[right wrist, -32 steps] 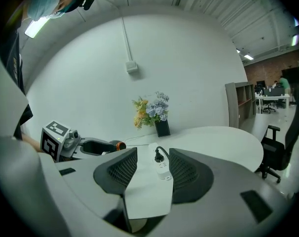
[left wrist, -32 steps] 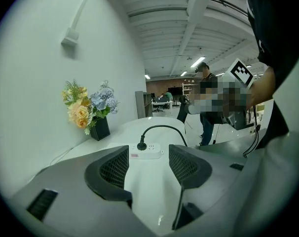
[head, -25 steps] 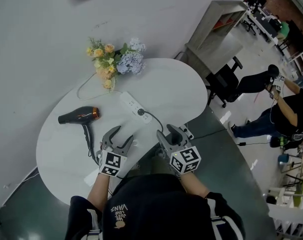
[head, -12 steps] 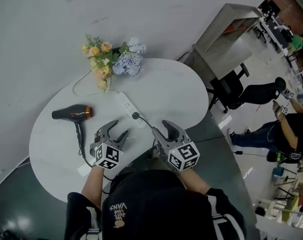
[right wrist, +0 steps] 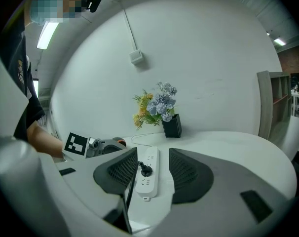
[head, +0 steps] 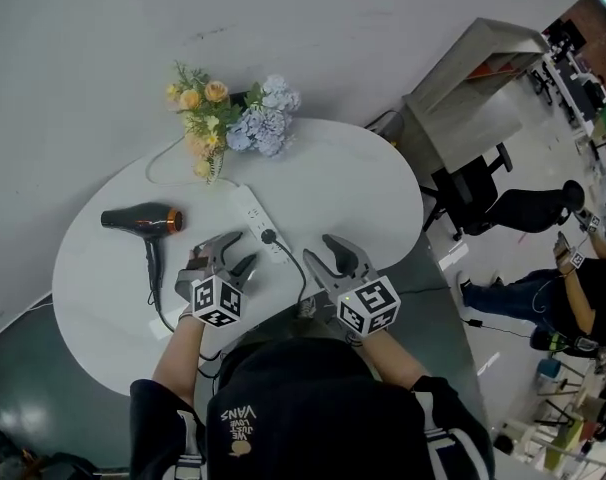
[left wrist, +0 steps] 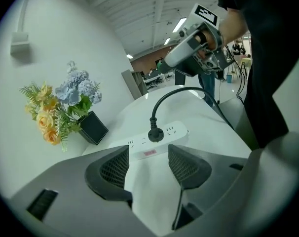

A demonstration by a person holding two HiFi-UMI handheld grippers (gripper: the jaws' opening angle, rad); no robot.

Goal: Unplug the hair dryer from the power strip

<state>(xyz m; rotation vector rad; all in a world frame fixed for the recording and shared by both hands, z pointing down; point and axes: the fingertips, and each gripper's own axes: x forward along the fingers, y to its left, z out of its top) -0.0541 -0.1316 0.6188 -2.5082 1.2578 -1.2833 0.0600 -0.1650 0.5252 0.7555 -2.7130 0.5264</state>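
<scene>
a black plug (head: 269,236) sits in the white power strip (head: 251,211) on a round table (head: 358,183). the hair dryer (head: 143,220) lies left of the strip. the left gripper (head: 233,253) and right gripper (head: 319,250) hover near the strip, jaws spread, empty. flowers (head: 228,118) stand beyond the strip.

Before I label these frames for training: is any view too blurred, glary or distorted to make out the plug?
Head view: evenly lit, no glare, the plug small but clear on the power strip. Left gripper view: strong fisheye bending and dark corners, yet the plug is sharp. Right gripper view: same distortion, plug small but readable.
</scene>
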